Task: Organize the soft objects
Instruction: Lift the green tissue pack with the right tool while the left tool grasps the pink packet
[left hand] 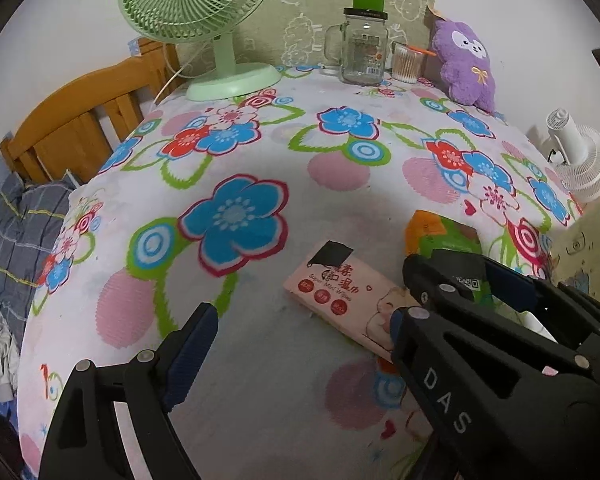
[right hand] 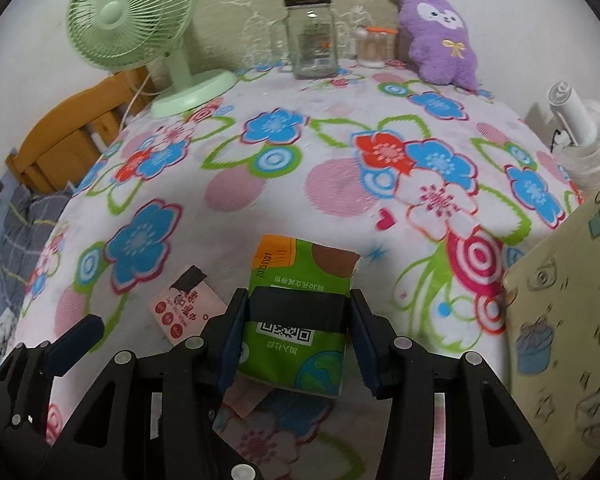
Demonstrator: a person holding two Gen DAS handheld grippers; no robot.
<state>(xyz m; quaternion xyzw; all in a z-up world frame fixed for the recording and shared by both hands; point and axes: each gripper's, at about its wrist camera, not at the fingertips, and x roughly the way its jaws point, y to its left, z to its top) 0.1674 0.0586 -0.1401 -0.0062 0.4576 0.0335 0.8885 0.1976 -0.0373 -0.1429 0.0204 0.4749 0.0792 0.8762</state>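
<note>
Currently, containers: glass mason jar (left hand: 362,50) with handle at the back of the flowered cloth (left hand: 260,152), black lid on, green cylinder on top of it, looks empty. Just right of it, small clear cup of cotton swabs (left hand: 406,62) with an orange lid.

Task items: green tissue pack (right hand: 300,320), black tape band across the middle, QR code below it, orange corner at the far end. Right gripper (right hand: 296,332) is clamped on it, 1 blue pad on each side. Pink wet-wipes pack (left hand: 340,300) lies flat on the cloth just left of it, black tape at its far end. Left gripper (left hand: 296,332) spread wide over the wipes, not gripping.

Around: green desk fan (left hand: 204,20) back left, purple plush (left hand: 466,60) back right, white fan (left hand: 580,156) at the right edge. Wooden bed frame (left hand: 72,116) left.
</note>
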